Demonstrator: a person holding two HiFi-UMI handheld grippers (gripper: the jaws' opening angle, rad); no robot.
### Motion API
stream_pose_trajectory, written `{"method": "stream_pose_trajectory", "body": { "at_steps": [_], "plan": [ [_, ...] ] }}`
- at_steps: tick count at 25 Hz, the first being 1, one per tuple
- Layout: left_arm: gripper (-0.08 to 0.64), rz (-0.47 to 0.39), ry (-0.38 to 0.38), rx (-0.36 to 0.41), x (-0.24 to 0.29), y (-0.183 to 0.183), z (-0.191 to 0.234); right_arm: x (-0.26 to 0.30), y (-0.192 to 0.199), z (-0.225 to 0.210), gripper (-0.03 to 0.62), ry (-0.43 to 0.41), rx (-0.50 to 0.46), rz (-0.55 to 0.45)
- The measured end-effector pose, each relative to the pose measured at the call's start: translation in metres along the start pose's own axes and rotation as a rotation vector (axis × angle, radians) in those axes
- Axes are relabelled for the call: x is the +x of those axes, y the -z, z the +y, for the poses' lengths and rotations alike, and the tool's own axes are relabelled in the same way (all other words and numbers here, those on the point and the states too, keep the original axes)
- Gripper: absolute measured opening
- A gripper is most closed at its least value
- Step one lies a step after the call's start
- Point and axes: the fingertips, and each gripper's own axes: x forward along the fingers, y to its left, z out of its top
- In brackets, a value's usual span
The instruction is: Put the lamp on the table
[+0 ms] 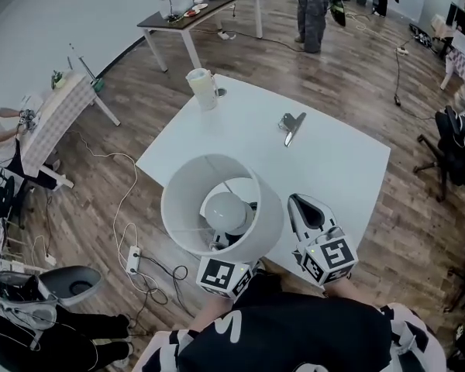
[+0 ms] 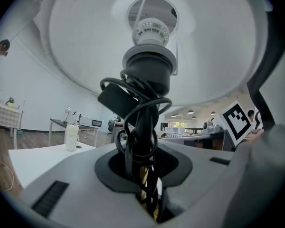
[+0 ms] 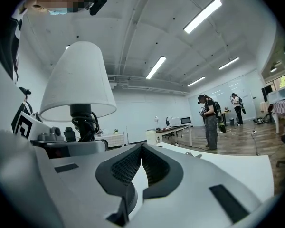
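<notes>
White-shaded lamp, black cord-wrapped stem

Showing white on the lamp and the table, black on its cord, grey on the left tool and right tool (black-and-white square markers on each).

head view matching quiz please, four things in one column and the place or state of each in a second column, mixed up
Things
1. white lamp with a drum shade
2. cream lidded cup
3. silver metal clip
4. right gripper

Places and states
A. lying near the middle of the white table
B. jaws together, holding nothing
C. standing at the table's far corner
D. clamped by its cord-wrapped stem in the left gripper

Pairs: 1-D, 2-C, 3-A, 4-B
</notes>
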Motion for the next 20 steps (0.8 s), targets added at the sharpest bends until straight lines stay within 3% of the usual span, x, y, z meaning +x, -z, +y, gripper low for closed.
{"method": "stream_pose_trajectory", "body": {
  "at_steps": [9, 20],
  "plan": [
    [0.080, 0.017, 0.085, -0.002, 0.028, -0.001, 0.047, 0.052, -0.001, -0.010, 0.020, 0.083, 0.015, -0.009],
    [0.080, 0.028, 0.139, 0.013, 0.048, 0.003, 0.066, 0.074, 0.003, -0.013, 0.020, 0.121, 0.003, -0.014]
  ]
}}
